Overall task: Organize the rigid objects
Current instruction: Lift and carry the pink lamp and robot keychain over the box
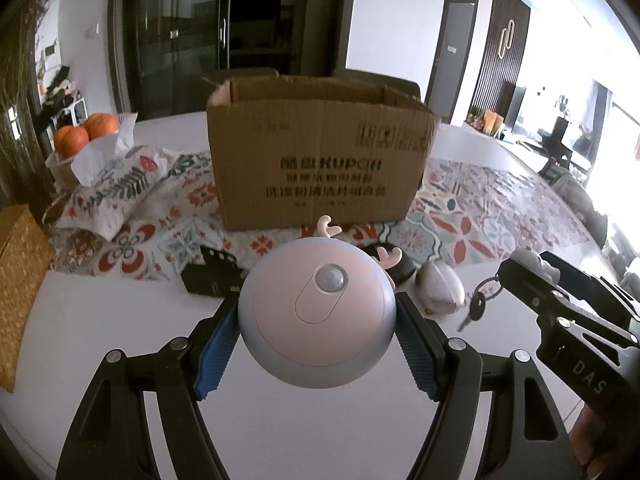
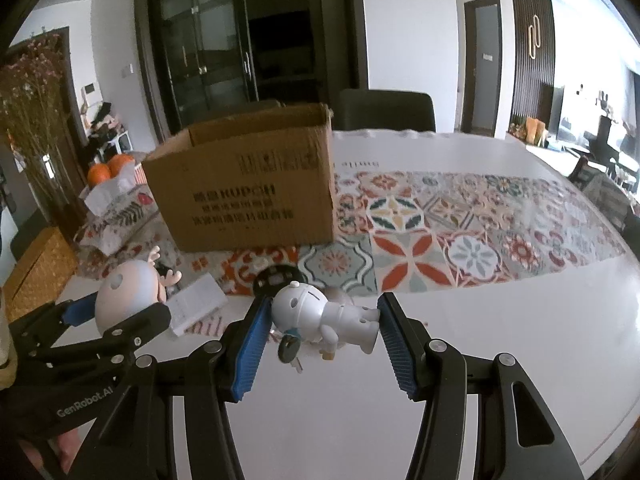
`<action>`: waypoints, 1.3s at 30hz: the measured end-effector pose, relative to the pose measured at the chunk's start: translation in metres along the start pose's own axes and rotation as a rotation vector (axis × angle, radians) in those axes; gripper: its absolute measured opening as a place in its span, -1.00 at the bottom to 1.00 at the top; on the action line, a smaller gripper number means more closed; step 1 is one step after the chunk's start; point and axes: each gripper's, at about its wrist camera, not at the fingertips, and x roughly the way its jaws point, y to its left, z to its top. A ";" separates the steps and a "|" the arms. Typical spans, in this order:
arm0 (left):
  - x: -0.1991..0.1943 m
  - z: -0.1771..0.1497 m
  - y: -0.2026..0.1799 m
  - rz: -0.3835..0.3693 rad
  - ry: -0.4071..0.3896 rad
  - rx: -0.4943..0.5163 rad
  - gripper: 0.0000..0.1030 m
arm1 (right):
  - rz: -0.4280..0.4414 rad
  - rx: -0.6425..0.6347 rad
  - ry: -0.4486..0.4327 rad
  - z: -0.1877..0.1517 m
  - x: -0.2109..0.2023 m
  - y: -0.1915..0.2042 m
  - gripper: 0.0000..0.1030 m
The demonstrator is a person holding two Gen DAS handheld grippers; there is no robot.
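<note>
Two grippers each carry something above the white table [image 2: 500, 340]. The left gripper [image 1: 316, 332] has its blue pads pressed to either side of a round pink night light [image 1: 316, 316] with small antlers and a motion sensor on its face; the light looks lifted clear of the tabletop. The right gripper [image 2: 320, 328] is closed on a white figurine [image 2: 320, 314], held lengthwise between the pads, head against one and feet against the other, with a key [image 2: 289, 350] dangling beneath it on a ring.

Just beyond, loose items remain on the table: a black box [image 1: 208, 276] left of the night light, a dark round object [image 1: 394, 266] partly hidden behind it, a grey oval thing [image 1: 440, 290] to its right, and a white booklet or card [image 2: 196, 306] near the edge of the patterned runner [image 2: 440, 240].

Farther back, the open cardboard box [image 1: 320, 160] stands on the runner, flaps up; its inside cannot be seen from either view. A tissue pack [image 1: 112, 188] and oranges [image 1: 86, 132] sit to its left.

Judged from this, the sorting is mid-way at best: two pieces are in hand but not yet stowed, presumably bound for the box, and several more wait on the table.
</note>
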 end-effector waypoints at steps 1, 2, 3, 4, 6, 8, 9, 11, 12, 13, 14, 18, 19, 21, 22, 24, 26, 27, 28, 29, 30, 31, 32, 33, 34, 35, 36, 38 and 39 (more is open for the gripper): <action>-0.001 0.003 0.001 -0.001 -0.005 0.002 0.44 | 0.002 -0.001 -0.007 0.003 -0.001 0.001 0.08; -0.002 0.007 0.001 -0.002 -0.013 0.004 0.44 | 0.004 -0.002 -0.014 0.006 -0.002 0.002 0.08; -0.003 0.009 0.002 -0.003 -0.019 0.006 0.44 | 0.004 -0.004 -0.023 0.009 -0.003 0.003 0.08; -0.005 0.013 0.002 -0.004 -0.030 0.011 0.44 | 0.006 -0.004 -0.030 0.012 -0.004 0.004 0.08; -0.008 0.018 0.002 -0.001 -0.046 0.017 0.44 | 0.010 -0.006 -0.042 0.017 -0.005 0.006 0.08; -0.011 0.024 0.003 0.006 -0.062 0.023 0.44 | 0.012 -0.006 -0.055 0.023 -0.006 0.008 0.08; -0.012 0.027 0.004 0.006 -0.069 0.024 0.44 | 0.013 -0.006 -0.060 0.026 -0.006 0.009 0.08; -0.013 0.034 0.006 0.002 -0.077 0.022 0.44 | 0.017 -0.006 -0.072 0.031 -0.007 0.011 0.08; -0.013 0.037 0.007 0.000 -0.081 0.021 0.44 | 0.020 -0.008 -0.078 0.034 -0.007 0.012 0.08; -0.013 0.039 0.008 -0.002 -0.083 0.019 0.44 | 0.022 -0.011 -0.085 0.037 -0.007 0.014 0.08; -0.013 0.043 0.010 -0.002 -0.085 0.019 0.44 | 0.024 -0.013 -0.091 0.040 -0.007 0.015 0.08; -0.014 0.052 0.014 -0.001 -0.096 0.018 0.44 | 0.028 -0.019 -0.113 0.051 -0.009 0.021 0.08; -0.014 0.054 0.015 0.000 -0.099 0.019 0.44 | 0.030 -0.020 -0.118 0.053 -0.009 0.021 0.08; -0.014 0.059 0.016 0.000 -0.102 0.018 0.44 | 0.033 -0.022 -0.127 0.059 -0.008 0.023 0.08; -0.014 0.062 0.017 0.000 -0.105 0.017 0.44 | 0.035 -0.022 -0.132 0.061 -0.008 0.024 0.08; -0.015 0.068 0.019 0.005 -0.113 0.019 0.44 | 0.038 -0.020 -0.136 0.067 -0.006 0.025 0.08; -0.016 0.074 0.021 0.010 -0.121 0.021 0.44 | 0.044 -0.018 -0.140 0.072 -0.004 0.026 0.08; -0.016 0.077 0.021 0.012 -0.125 0.023 0.44 | 0.047 -0.018 -0.141 0.074 -0.003 0.027 0.08; -0.016 0.080 0.022 0.014 -0.128 0.025 0.44 | 0.049 -0.018 -0.143 0.076 -0.002 0.027 0.08; -0.016 0.083 0.023 0.015 -0.132 0.026 0.44 | 0.052 -0.018 -0.145 0.079 -0.001 0.028 0.08; -0.016 0.086 0.024 0.016 -0.136 0.027 0.44 | 0.055 -0.016 -0.147 0.082 0.001 0.029 0.08; -0.016 0.089 0.025 0.018 -0.139 0.029 0.44 | 0.058 -0.015 -0.149 0.084 0.001 0.030 0.08; -0.015 0.092 0.026 0.019 -0.140 0.029 0.44 | 0.060 -0.016 -0.151 0.087 0.002 0.031 0.08; -0.016 0.095 0.026 0.018 -0.143 0.029 0.44 | 0.062 -0.017 -0.156 0.091 0.004 0.031 0.08; -0.015 0.099 0.027 0.017 -0.145 0.029 0.44 | 0.062 -0.019 -0.159 0.093 0.004 0.032 0.08; -0.015 0.103 0.028 0.018 -0.145 0.027 0.44 | 0.062 -0.023 -0.164 0.096 0.005 0.033 0.08; -0.014 0.105 0.029 0.018 -0.147 0.026 0.44 | 0.062 -0.025 -0.168 0.100 0.006 0.035 0.08; -0.013 0.111 0.031 0.016 -0.152 0.026 0.44 | 0.062 -0.033 -0.177 0.108 0.008 0.037 0.08; -0.013 0.114 0.031 0.018 -0.155 0.027 0.44 | 0.062 -0.034 -0.181 0.110 0.008 0.038 0.08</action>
